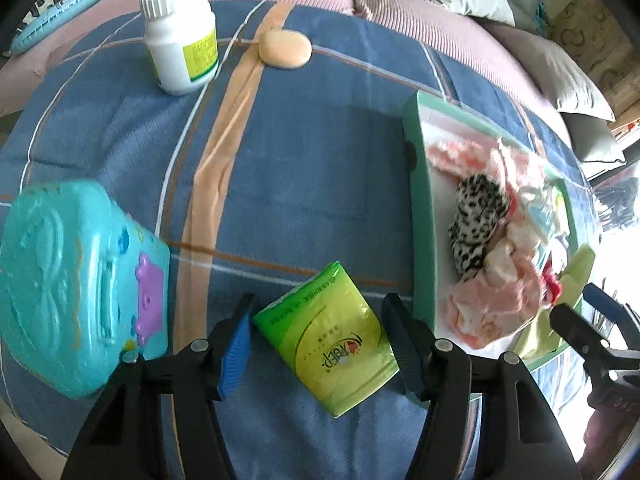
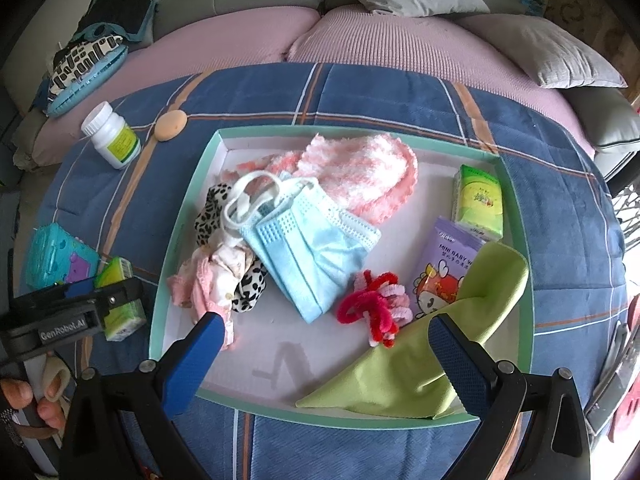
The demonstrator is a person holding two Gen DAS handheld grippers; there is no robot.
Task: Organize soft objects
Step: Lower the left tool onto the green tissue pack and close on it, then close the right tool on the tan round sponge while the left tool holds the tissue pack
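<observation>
Taking the teal-rimmed tray (image 2: 182, 216) as the landmark and reading from its left: the turquoise toy case (image 1: 76, 280), the white pill bottle (image 1: 180, 36) and the peach oval sponge (image 1: 285, 49) are sitting outside it on the blue plaid blanket (image 1: 312, 168), the case and bottle presumably left out because they are hard. Just left of the tray's rim, the left gripper (image 1: 320, 344) is pointing steeply down with the green tissue pack (image 1: 328, 340) between its 2 fingers; they are bracketing the pack's sides, seemingly pressing on it, so it is probably being carried to the tray. Inside the tray, soft things are lying gathered: a leopard-print scrunchie (image 2: 214, 208) and a pale pink cloth (image 2: 208, 276) at its left, a blue face mask (image 2: 308, 248) and a fluffy pink sock (image 2: 360, 176) at the middle, red and pink pipe cleaners (image 2: 372, 304), then a second tissue pack (image 2: 478, 200), a baby wipes pack (image 2: 448, 264) and a green cloth (image 2: 420, 368) at its right. The right gripper (image 2: 326, 364) is hovering over the tray's near edge, fingers wide apart and empty, likely waiting its turn.
</observation>
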